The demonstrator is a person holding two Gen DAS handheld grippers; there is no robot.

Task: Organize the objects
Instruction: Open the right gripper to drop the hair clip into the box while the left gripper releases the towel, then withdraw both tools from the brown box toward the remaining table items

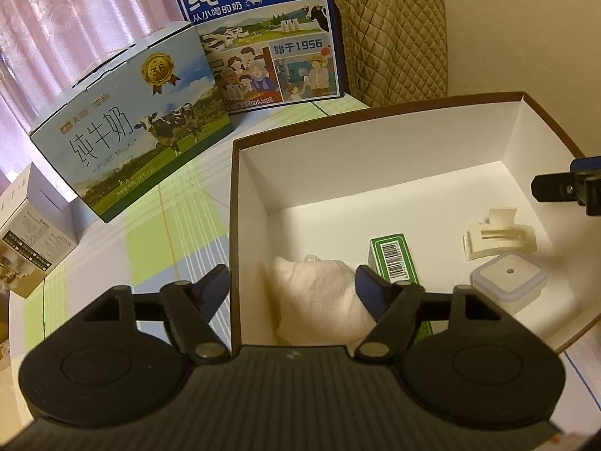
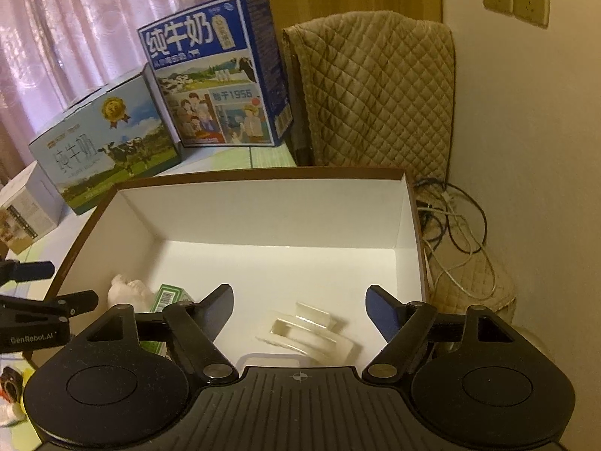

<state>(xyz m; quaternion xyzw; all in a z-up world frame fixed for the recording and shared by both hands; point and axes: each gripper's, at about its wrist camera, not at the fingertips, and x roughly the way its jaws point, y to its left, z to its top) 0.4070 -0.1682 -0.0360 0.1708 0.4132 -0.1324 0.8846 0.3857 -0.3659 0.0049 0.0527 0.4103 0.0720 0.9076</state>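
A brown-rimmed box [image 1: 375,112] with white walls holds a pale cloth pouch [image 1: 319,300], a green carton with a barcode [image 1: 394,259], a cream hair claw [image 1: 496,233] and a small square lidded container [image 1: 509,278]. My left gripper [image 1: 293,285] hangs open over the box's near left wall, the pouch between and beyond its fingers, nothing held. My right gripper [image 2: 300,304] is open above the hair claw [image 2: 311,330], holding nothing. In the right wrist view the box [image 2: 263,174], pouch [image 2: 126,287] and carton [image 2: 169,295] show at left, beside the left gripper [image 2: 45,285]. The right gripper [image 1: 563,188] enters the left wrist view at the right edge.
Two milk cartons stand behind the box: a light blue one [image 1: 131,143] and a dark blue one [image 1: 263,37]. A small white box [image 1: 30,225] sits at the left on the checked tablecloth [image 1: 169,240]. A quilted cover [image 2: 375,94] and loose cables [image 2: 458,225] lie to the right.
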